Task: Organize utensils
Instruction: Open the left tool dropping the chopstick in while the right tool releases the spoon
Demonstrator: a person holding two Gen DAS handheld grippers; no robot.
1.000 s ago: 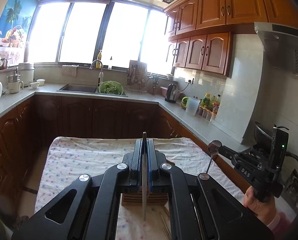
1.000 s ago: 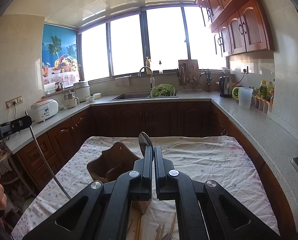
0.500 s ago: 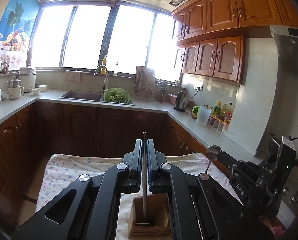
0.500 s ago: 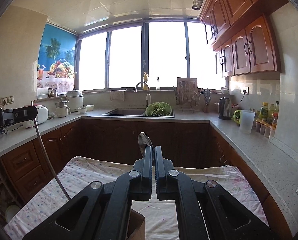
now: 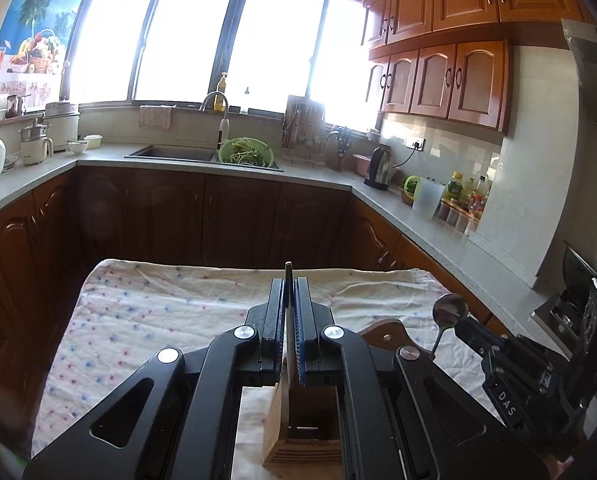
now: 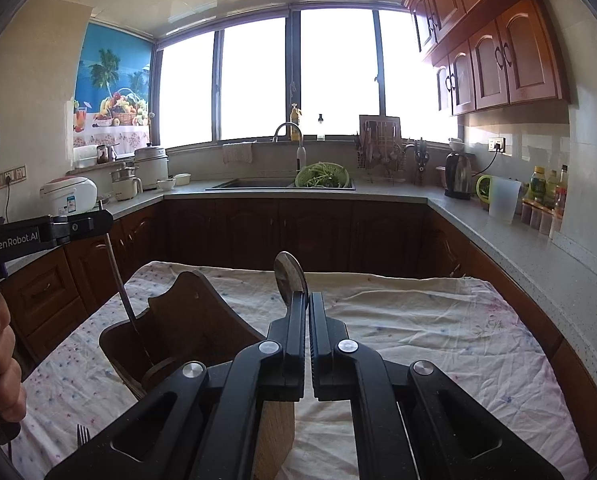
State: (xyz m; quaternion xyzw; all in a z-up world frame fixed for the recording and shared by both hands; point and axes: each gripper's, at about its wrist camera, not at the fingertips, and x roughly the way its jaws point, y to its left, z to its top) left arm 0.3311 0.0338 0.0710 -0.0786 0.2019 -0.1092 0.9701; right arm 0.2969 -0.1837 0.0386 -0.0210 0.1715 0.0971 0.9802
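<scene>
Left black two-finger gripper (image 5: 289,300): jaws pressed onto a thin, flat silver metal utensil handle (image 5: 288,320). The handle runs straight down between the blue ribbed pads (image 5: 299,332), its top end poking just above the fingertips. Its lower end sits inside a compartment of the light wooden utensil holder (image 5: 298,432), which stands directly under the gripper. Which utensil this is cannot be told from the left wrist view; the working end is hidden in the box.

Right wrist view: the same handle slants from the left gripper down into the holder's (image 6: 186,332) open compartment. The holder has dark brown walls, a curved raised back panel and a paler, grained side face.

Right black two-finger gripper (image 6: 308,304): jaws closed on a polished stainless-steel spoon (image 6: 290,278). Round bowl up, standing above the fingertips; the stem runs down between the fingers. In the left wrist view the spoon (image 5: 450,310) is beside the holder, not in it.

A silver fork (image 6: 83,436), tines only visible, lies on the cloth left of the holder. The holder stands on a wrinkled, cream, dotted tablecloth (image 5: 158,312).
</scene>
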